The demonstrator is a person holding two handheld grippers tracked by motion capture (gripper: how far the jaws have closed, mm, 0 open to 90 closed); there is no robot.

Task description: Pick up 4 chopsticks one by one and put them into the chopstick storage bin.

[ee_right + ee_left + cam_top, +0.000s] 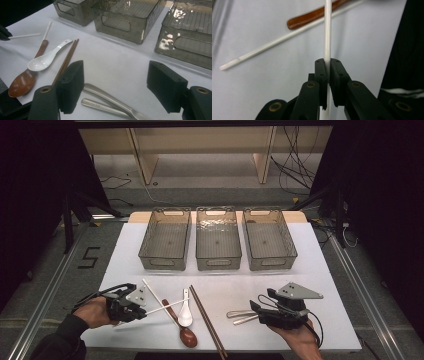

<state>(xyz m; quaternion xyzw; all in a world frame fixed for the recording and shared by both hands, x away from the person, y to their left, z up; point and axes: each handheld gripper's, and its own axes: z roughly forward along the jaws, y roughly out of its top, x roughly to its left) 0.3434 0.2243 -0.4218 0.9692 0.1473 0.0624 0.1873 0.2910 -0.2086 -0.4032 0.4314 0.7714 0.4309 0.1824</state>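
**Left gripper pinches a white chopstick; right gripper spread over two metal handles**

The left gripper [145, 307] has its jaws pressed together on a white chopstick [327, 32], which runs straight out ahead of the jaws in the left gripper view. Beyond the jaw tips, a second white chopstick [284, 37] lies slantwise on the white table [320, 260], and the handle of a brown spoon [312, 17] crosses just past it.

The right gripper [115, 86] stands with its jaws spread wide and nothing pinched. Two metal handles [107, 100] lie on the table between and just below its jaws. Ahead and to its left sit a white soup spoon [42, 61], a pair of brown chopsticks [66, 60] and the brown spoon. Farther ahead stand three clear bins [218, 240] in a row.
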